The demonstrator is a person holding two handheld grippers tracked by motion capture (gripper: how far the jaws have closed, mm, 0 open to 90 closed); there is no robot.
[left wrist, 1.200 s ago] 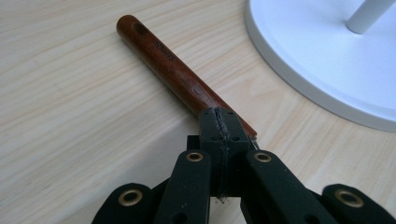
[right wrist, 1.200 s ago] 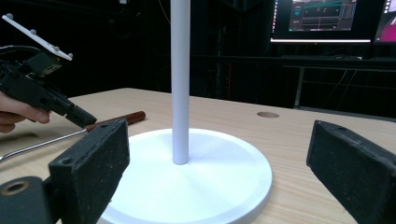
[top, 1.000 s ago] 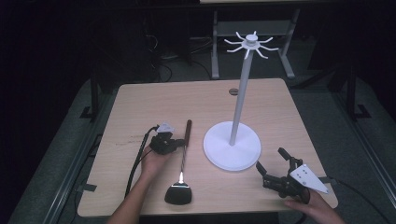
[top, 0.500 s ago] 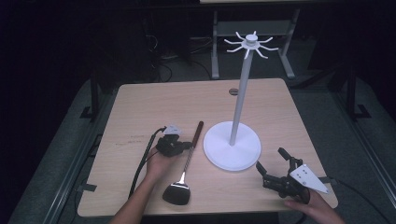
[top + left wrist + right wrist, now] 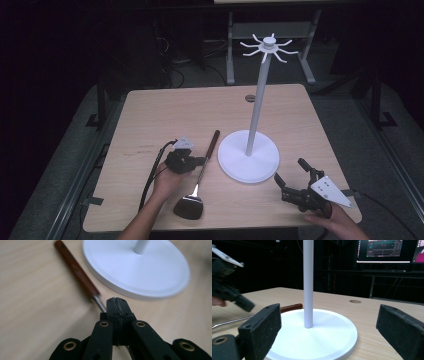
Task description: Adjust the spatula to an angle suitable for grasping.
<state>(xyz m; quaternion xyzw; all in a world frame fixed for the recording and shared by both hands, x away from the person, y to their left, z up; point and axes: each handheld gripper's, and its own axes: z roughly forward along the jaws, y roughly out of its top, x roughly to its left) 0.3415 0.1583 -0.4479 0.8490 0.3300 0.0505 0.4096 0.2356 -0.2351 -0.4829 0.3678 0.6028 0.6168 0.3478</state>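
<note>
A utensil with a black head (image 5: 189,207), a metal shaft and a brown wooden handle (image 5: 213,142) lies slanted on the wooden table (image 5: 165,115). My left gripper (image 5: 200,162) is shut on the shaft just below the handle (image 5: 77,271), its jaws pressed together in the left gripper view (image 5: 117,307). A white stand has a round base (image 5: 248,156), a tall pole (image 5: 257,100) and several hooks on top (image 5: 269,46). The handle tip lies close to the base. My right gripper (image 5: 292,175) rests at the front right, open, facing the pole (image 5: 308,282) with nothing between its jaws (image 5: 329,327).
A round cable hole (image 5: 250,98) sits near the table's far edge. A metal frame (image 5: 231,45) stands behind the table on the dark floor. Lit monitors (image 5: 384,250) glow in the background. The far left of the tabletop is bare wood.
My left gripper has shifted right with the utensil in it. The handle has swung toward the stand's base. The right gripper has stayed put.
</note>
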